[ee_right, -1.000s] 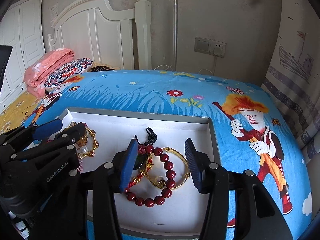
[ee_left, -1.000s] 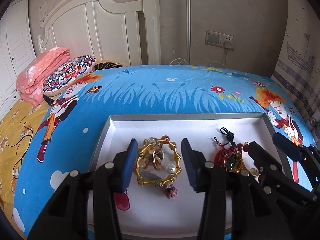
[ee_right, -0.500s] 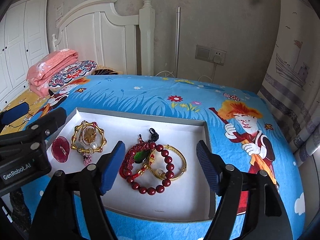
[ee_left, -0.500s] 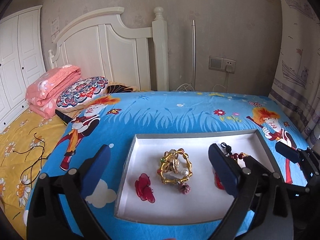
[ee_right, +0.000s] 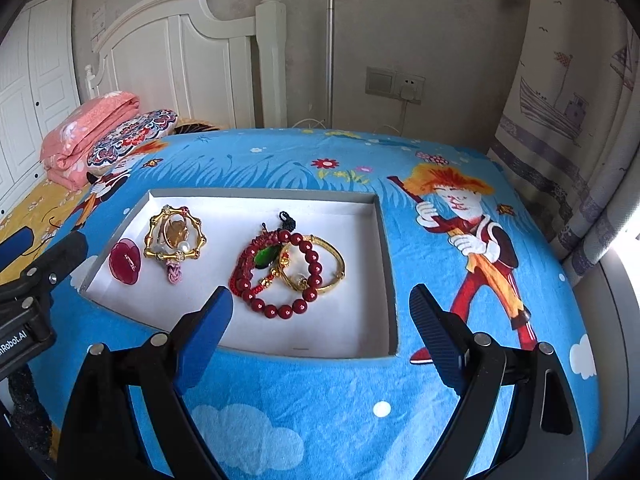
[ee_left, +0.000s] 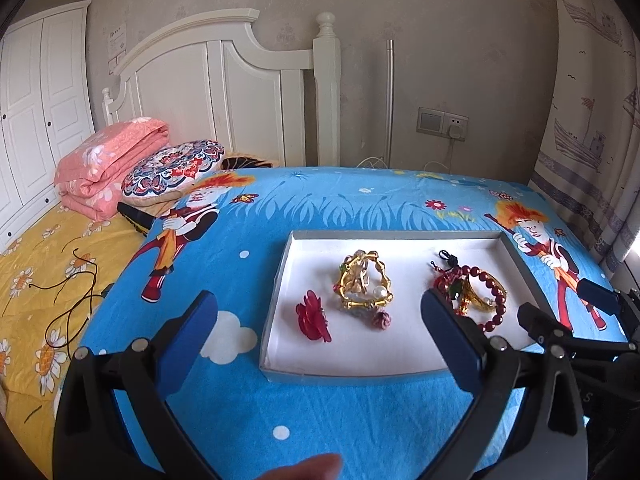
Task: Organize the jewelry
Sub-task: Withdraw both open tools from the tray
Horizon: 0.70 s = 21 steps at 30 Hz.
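Note:
A shallow white tray (ee_left: 404, 354) (ee_right: 372, 216) lies on the blue cartoon bedspread. In it lie a red flower clip (ee_left: 313, 318) (ee_right: 125, 261), a gold bamboo-style bracelet with a pearl (ee_left: 364, 282) (ee_right: 176, 234), a dark red bead bracelet (ee_right: 308, 276) (ee_left: 494, 300), a gold bangle (ee_right: 334, 268) and a red cord pendant with a green stone (ee_right: 262, 258) (ee_left: 452, 282). My left gripper (ee_left: 320, 340) is open and empty, held back above the tray's near edge. My right gripper (ee_right: 322, 330) is open and empty, at the tray's near right side.
A folded pink quilt (ee_left: 108, 168) and a patterned cushion (ee_left: 172, 168) lie at the white headboard (ee_left: 240, 92). A yellow sheet with a dark cord (ee_left: 60, 292) is to the left. A curtain (ee_right: 568, 120) hangs on the right.
Both grippers opened wide and pulled back and up from the tray. The gold bamboo bracelet and the red bead pile stay in the tray.

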Motion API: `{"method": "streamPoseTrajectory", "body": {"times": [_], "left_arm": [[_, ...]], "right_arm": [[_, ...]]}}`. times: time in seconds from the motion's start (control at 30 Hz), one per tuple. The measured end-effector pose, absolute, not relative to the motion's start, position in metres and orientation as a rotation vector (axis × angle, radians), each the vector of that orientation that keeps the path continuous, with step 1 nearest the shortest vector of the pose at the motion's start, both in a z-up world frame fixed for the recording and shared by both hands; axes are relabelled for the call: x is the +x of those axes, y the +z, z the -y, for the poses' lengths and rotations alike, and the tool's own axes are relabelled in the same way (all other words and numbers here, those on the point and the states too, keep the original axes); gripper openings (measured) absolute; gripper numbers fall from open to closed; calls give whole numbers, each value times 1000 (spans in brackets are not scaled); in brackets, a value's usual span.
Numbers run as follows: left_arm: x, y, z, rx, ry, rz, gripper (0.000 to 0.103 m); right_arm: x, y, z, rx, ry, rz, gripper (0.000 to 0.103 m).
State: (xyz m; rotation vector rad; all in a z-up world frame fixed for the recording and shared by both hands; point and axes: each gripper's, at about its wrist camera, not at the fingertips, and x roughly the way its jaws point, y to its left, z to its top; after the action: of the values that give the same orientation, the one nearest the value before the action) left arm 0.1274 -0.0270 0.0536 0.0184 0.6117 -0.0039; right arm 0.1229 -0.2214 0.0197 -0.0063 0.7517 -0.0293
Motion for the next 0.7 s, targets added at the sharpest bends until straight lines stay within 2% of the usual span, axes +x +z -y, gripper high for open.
{"method": "streamPoseTrajectory", "body": {"times": [0.27, 0.7], "left_arm": [[120, 46, 32, 44, -4, -629, 99], [115, 39, 31, 29, 2, -636, 99]], "right_arm": [[116, 22, 222, -4, -28, -780, 84], [104, 29, 221, 6, -32, -719, 84]]}}
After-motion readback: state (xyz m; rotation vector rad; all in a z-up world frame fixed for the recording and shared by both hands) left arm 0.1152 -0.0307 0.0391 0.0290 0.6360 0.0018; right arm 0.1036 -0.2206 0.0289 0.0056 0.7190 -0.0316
